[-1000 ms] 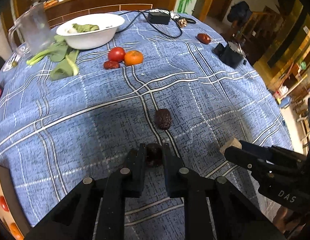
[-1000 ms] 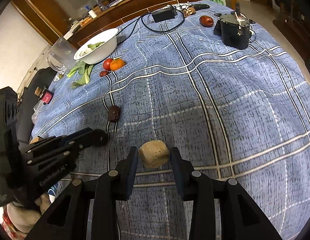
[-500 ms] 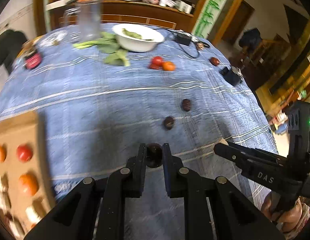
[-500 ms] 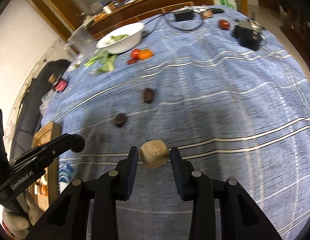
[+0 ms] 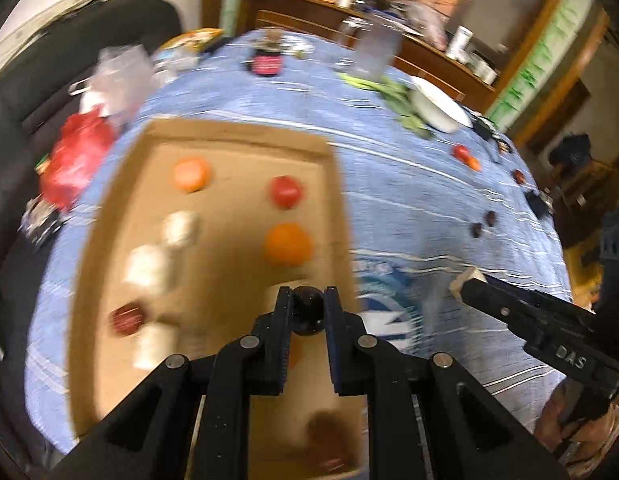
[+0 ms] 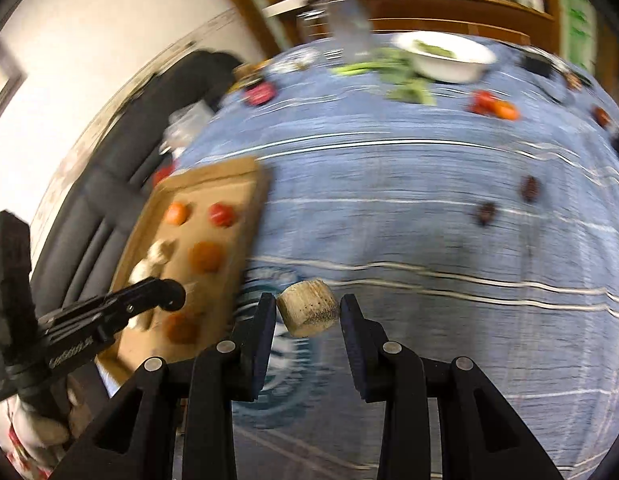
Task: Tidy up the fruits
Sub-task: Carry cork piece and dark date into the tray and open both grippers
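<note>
At the far left of the left wrist view a red bag (image 5: 75,156) lies on the blue cloth (image 5: 389,184) beside a cardboard tray (image 5: 237,136). In the tray, all blurred, sit an orange (image 5: 191,174), a tomato (image 5: 285,191), a second orange (image 5: 288,243), pale lumps (image 5: 149,266) and a dark red fruit (image 5: 127,317). Over the tray's near right part the left gripper (image 5: 307,316) is clamped narrow on a dark date (image 5: 308,312), held clear of the cardboard. To its right the right gripper (image 5: 467,282) reaches in from the edge, a tan piece showing at its tip. Farther right two more dates (image 5: 482,224) lie loose on the cloth, and beyond them a white bowl (image 5: 439,108) with greens (image 5: 393,92) beside it. In the right wrist view the tray (image 6: 229,172) is at left with the left gripper (image 6: 171,294) over it; the right gripper (image 6: 308,314) pinches a tan, corklike chunk (image 6: 308,312) partway open, above the cloth (image 6: 389,168) just right of the tray. The loose dates (image 6: 507,200) lie well to the right.
</note>
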